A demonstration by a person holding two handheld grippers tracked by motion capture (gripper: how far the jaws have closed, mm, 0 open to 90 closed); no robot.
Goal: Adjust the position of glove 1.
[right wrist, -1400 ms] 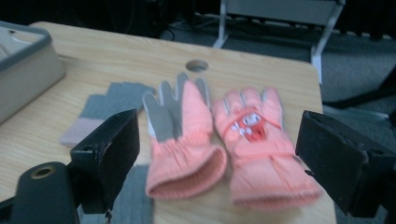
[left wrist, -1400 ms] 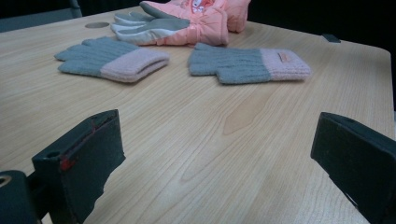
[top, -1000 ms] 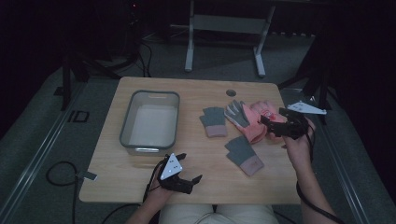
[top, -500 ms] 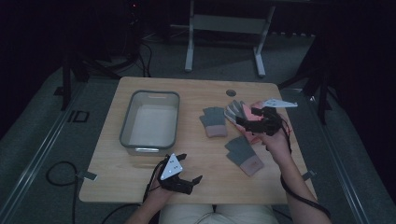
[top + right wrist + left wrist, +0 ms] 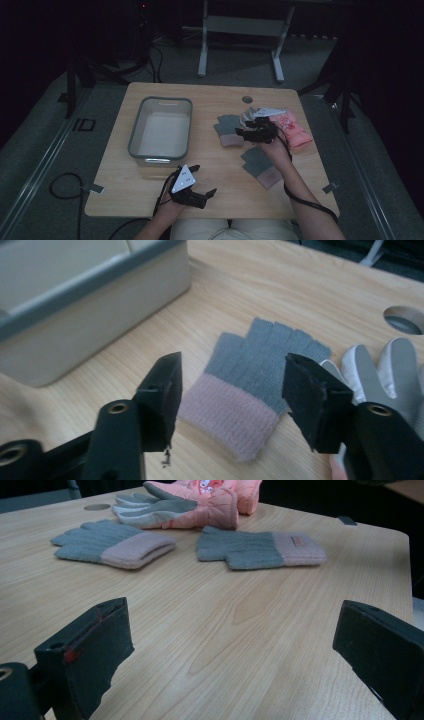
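Dark room, wooden table (image 5: 150,197) mid-frame. Right hand-held gripper (image 5: 230,390), jaws just narrowing and half open with nothing between, lines up on grey-pink glove (image 5: 255,390) right of bin (image 5: 160,102). Left hand-held gripper (image 5: 200,192) rests wide, idle.

You sit in a dark test room, like a lab or a studio. Your wooden bench (image 5: 150,200) stands alone on a grey floor mat (image 5: 45,165), with black all around. Cables (image 5: 60,182) lie on the floor. A metal stand (image 5: 240,30) waits behind. Tape marks (image 5: 94,188) stick to the bench edges.
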